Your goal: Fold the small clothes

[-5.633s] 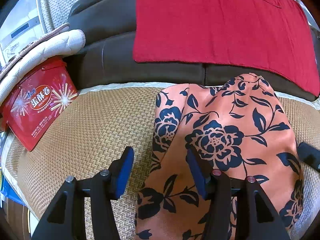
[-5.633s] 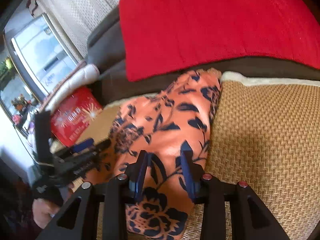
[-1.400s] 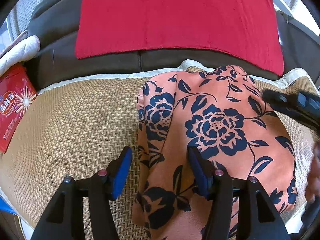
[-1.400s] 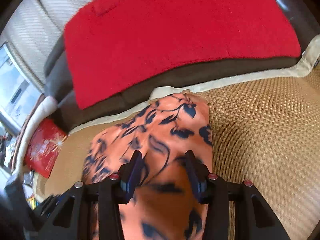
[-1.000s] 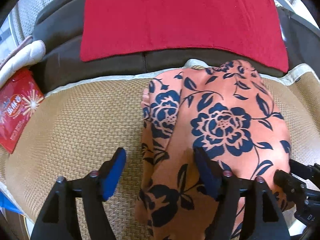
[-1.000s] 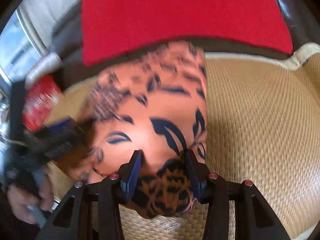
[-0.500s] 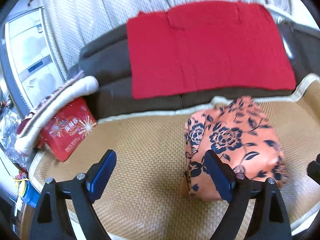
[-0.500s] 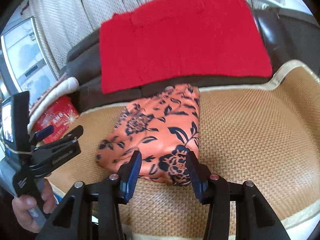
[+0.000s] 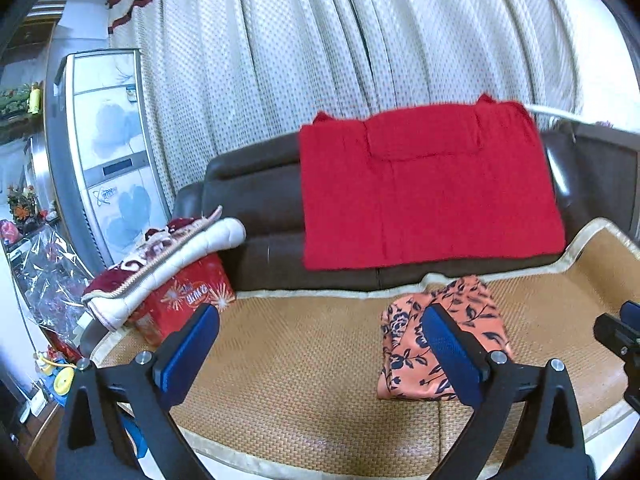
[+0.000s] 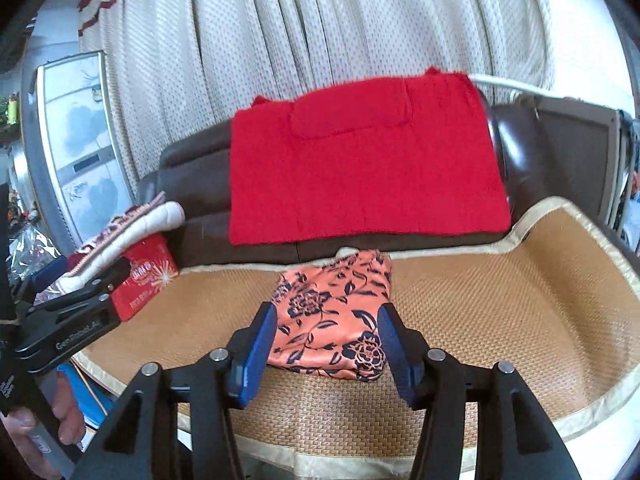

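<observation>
An orange garment with dark blue flowers (image 9: 472, 322) lies folded into a compact rectangle on the woven sofa mat (image 9: 304, 364); it also shows in the right wrist view (image 10: 332, 316). My left gripper (image 9: 320, 354) is open and empty, well back from the garment and above the mat's front. My right gripper (image 10: 326, 350) is open and empty, pulled back in front of the garment's near edge. The left gripper shows at the left of the right wrist view (image 10: 76, 300).
A red cloth (image 9: 424, 192) hangs over the dark sofa back (image 9: 256, 192). A red tin box (image 9: 184, 300) with a folded quilt (image 9: 168, 256) on it stands at the mat's left end. A tall appliance (image 9: 104, 152) and curtain (image 9: 320, 40) are behind.
Both grippers have pulled back and up from the garment, which lies let go and folded on the mat. The left jaws have opened wider.
</observation>
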### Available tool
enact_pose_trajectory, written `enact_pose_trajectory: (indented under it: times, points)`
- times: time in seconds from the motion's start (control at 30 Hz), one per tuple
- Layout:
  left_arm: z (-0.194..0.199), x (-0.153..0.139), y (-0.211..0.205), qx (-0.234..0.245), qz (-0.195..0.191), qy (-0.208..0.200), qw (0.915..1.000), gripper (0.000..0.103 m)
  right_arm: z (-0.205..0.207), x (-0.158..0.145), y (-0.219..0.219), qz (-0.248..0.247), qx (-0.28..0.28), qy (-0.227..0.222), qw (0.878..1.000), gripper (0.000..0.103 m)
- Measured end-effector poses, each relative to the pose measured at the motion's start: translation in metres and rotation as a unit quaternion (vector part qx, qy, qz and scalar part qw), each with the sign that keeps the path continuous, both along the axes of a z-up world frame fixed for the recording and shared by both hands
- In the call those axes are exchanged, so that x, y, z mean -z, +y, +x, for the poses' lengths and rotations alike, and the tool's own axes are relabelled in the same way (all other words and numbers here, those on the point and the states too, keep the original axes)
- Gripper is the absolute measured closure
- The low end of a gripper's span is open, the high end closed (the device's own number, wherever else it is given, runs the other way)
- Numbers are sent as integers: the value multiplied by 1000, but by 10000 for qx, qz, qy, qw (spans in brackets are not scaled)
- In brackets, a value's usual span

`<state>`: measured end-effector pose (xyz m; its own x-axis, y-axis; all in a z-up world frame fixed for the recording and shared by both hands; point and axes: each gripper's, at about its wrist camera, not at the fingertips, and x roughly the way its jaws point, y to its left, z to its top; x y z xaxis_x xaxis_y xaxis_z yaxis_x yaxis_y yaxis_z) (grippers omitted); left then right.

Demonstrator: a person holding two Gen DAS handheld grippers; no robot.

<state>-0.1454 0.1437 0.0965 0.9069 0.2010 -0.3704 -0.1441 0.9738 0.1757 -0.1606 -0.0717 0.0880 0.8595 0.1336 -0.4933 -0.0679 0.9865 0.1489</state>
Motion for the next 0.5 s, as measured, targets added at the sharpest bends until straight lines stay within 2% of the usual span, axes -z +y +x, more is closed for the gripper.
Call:
enact_pose_trajectory:
  times: [0.23,0.5]
  points:
    - [-41,-35,10,-21,-168,-334,9993,2,-34,-33,10,-83,-37,-350,9993,42]
    - [-76,-59,20,-77,-178,-598,9980,1,-71,-64,26,-149,-126,-645,9977,42]
